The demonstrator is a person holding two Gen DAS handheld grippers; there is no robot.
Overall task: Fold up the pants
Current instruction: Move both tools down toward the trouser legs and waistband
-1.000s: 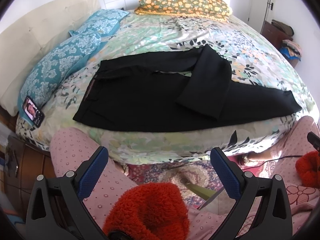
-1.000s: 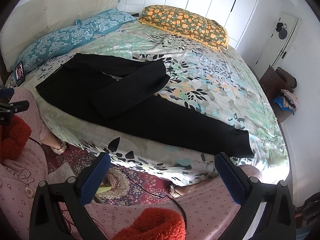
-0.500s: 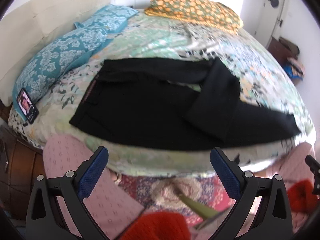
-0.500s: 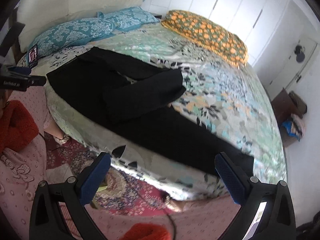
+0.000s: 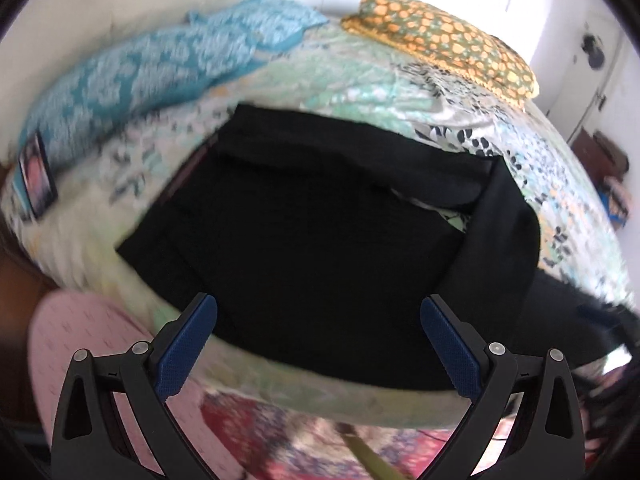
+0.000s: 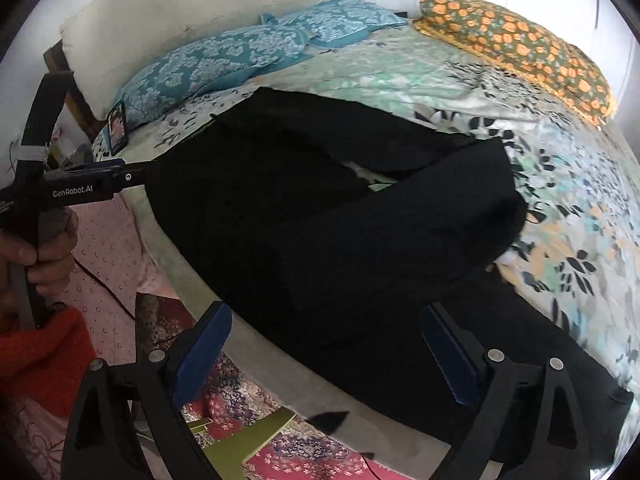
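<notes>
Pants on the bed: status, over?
Left gripper and right gripper open, holding nothing. Black pants flat on the bed, one leg folded across. Nothing in the way.

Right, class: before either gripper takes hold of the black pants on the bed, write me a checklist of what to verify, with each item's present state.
1. Left gripper open and holding nothing: ok, jaws spread wide.
2. Right gripper open and holding nothing: ok.
3. Black pants lying flat on the bedspread: not ok, one leg is doubled back across the other.
4. Waistband in view for the left gripper: ok, though that view is blurred.
5. Far hem of the long leg in view: cannot tell, it runs to the frame edge.
6. Phone apart from the pants: ok, it rests by the blue pillow.
</notes>
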